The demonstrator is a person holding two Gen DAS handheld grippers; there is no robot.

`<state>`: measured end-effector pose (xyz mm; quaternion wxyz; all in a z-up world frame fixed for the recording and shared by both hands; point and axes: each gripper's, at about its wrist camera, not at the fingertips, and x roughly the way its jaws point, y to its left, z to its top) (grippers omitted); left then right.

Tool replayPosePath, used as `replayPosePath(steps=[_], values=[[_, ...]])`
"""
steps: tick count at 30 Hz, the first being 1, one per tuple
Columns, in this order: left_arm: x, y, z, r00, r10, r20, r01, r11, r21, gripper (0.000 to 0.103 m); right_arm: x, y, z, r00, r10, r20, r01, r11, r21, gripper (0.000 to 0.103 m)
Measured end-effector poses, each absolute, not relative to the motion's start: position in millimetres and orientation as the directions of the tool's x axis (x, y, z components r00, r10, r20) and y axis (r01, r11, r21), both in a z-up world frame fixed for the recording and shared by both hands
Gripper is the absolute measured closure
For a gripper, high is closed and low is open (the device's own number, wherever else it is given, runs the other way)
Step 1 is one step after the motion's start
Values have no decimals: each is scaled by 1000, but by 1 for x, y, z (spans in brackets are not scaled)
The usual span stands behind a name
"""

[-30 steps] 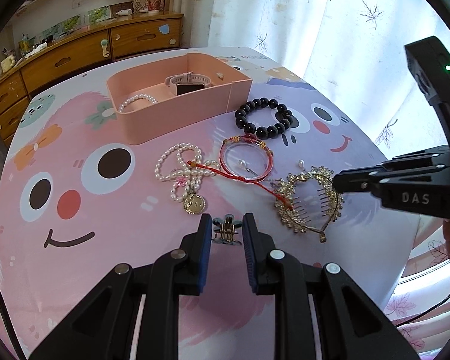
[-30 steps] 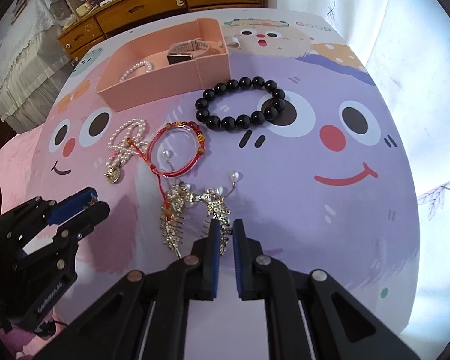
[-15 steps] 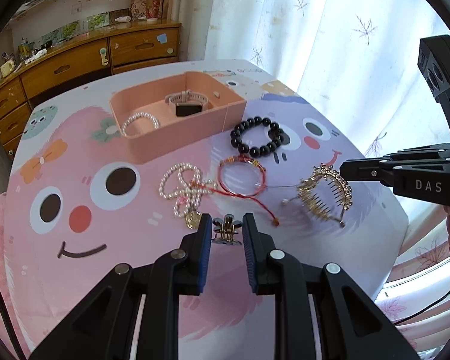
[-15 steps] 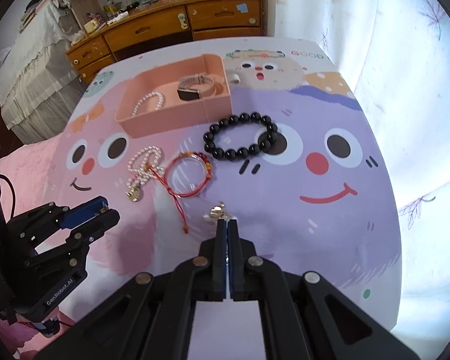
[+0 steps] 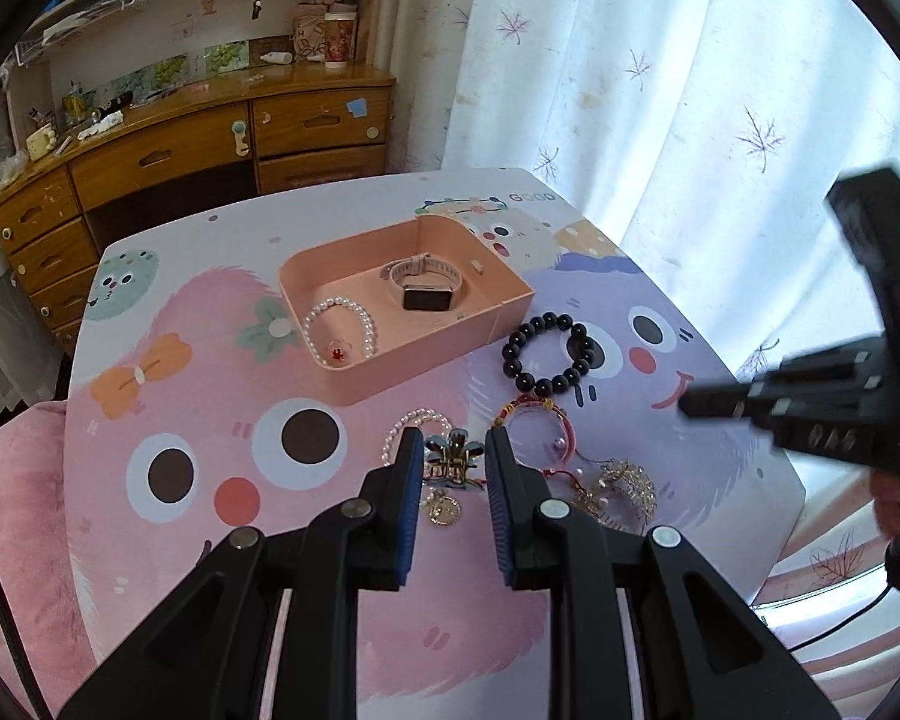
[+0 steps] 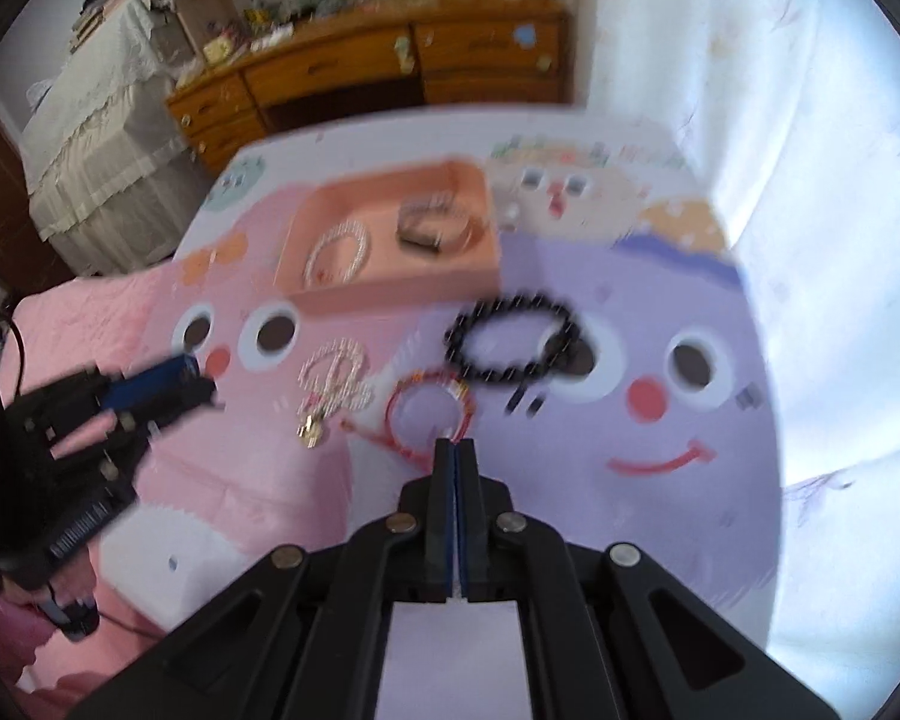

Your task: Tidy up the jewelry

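Observation:
My left gripper is shut on a small dark-petalled hair claw clip and holds it above the table. A pink box at the back holds a pearl bracelet and a watch. On the table lie a black bead bracelet, a red cord bracelet, a pearl necklace with a gold pendant and a gold hair comb. My right gripper is shut with nothing visible between its fingers, raised above the red cord bracelet. The right wrist view is blurred.
The table wears a pink and purple cartoon cloth. A wooden dresser stands behind it, a white curtain to the right. My right gripper shows at the right of the left wrist view, my left at the left of the right wrist view.
My right gripper shut on the gold comb and dragged it, then rose without it; the comb now lies nearer the red bracelet. My left gripper rose with the claw clip.

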<state>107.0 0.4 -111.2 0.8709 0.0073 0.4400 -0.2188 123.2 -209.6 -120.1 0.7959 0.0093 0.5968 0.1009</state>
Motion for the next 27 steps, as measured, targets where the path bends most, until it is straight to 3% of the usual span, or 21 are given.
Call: replayPosePath(steps=[3, 5, 7, 9, 11, 20, 27], values=[[106, 4, -112, 517, -372, -771, 373, 909, -188, 84, 121, -207, -152, 168, 165, -972, -140, 980, 142, 94], [105, 5, -114, 514, -371, -774, 369, 910, -191, 84, 116, -204, -171, 119, 152, -981, -141, 981, 135, 68], [103, 4, -118, 510, -363, -779, 365, 912, -187, 84, 110, -200, -185, 101, 132, -986, -140, 983, 117, 56], [99, 5, -122, 505, -357, -786, 363, 914, -181, 84, 107, -197, -194, 92, 134, -987, -142, 983, 120, 52], [95, 5, -126, 496, -355, -793, 361, 914, -184, 84, 105, -193, -200, 85, 124, -989, -151, 982, 111, 38], [92, 8, -138, 479, -341, -809, 329, 924, -194, 84, 109, -171, -215, 110, 35, -993, -246, 969, 7, 35], [95, 12, -140, 482, -330, -812, 312, 930, -193, 84, 112, -176, -214, 121, 64, -991, -237, 971, 34, 37]])
